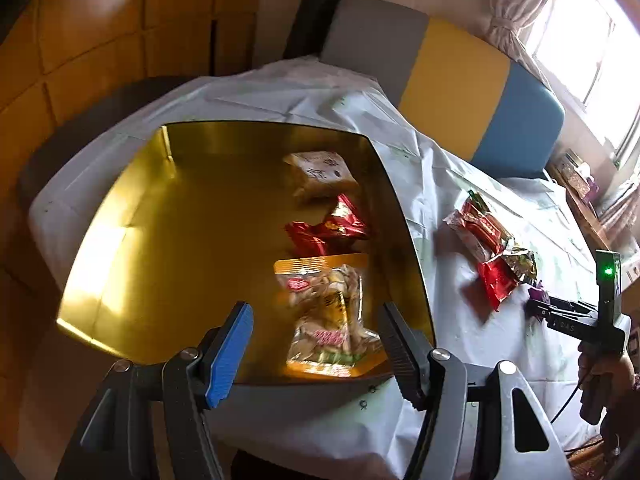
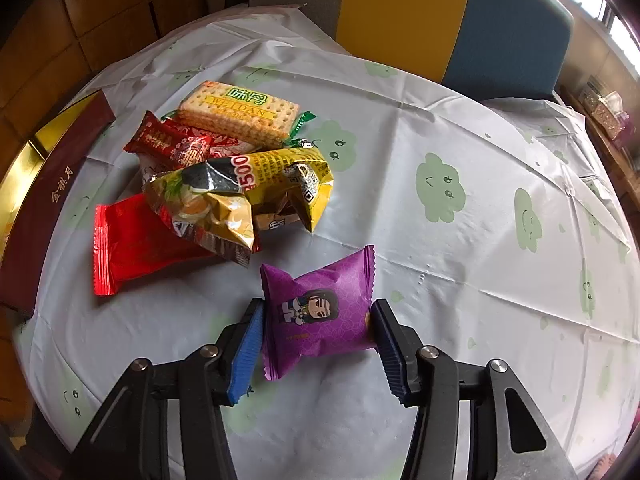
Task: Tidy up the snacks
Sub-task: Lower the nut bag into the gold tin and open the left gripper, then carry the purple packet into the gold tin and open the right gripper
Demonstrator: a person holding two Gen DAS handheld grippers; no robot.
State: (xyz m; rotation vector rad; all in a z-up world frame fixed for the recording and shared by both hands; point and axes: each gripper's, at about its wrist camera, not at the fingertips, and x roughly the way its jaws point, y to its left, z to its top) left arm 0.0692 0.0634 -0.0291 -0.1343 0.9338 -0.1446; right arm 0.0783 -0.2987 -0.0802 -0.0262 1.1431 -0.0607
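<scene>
A gold-lined box (image 1: 168, 216) lies open on the table. In it are a clear nut packet (image 1: 328, 312), a red wrapper (image 1: 328, 228) and a pale packet (image 1: 320, 172). My left gripper (image 1: 316, 348) is open above the box's near edge, with the nut packet lying below between its fingers. My right gripper (image 2: 318, 344) has its fingers on both sides of a purple snack packet (image 2: 320, 304) that rests on the tablecloth. A pile of snacks lies beyond it: a cracker pack (image 2: 240, 116), a yellow bag (image 2: 256, 188) and red packets (image 2: 132, 240).
The box's dark red wall (image 2: 44, 208) stands at the left in the right wrist view. A white tablecloth with green clouds (image 2: 440, 188) covers the table. A grey, yellow and blue bench (image 1: 460, 76) stands behind it. The right gripper shows in the left wrist view (image 1: 576, 312).
</scene>
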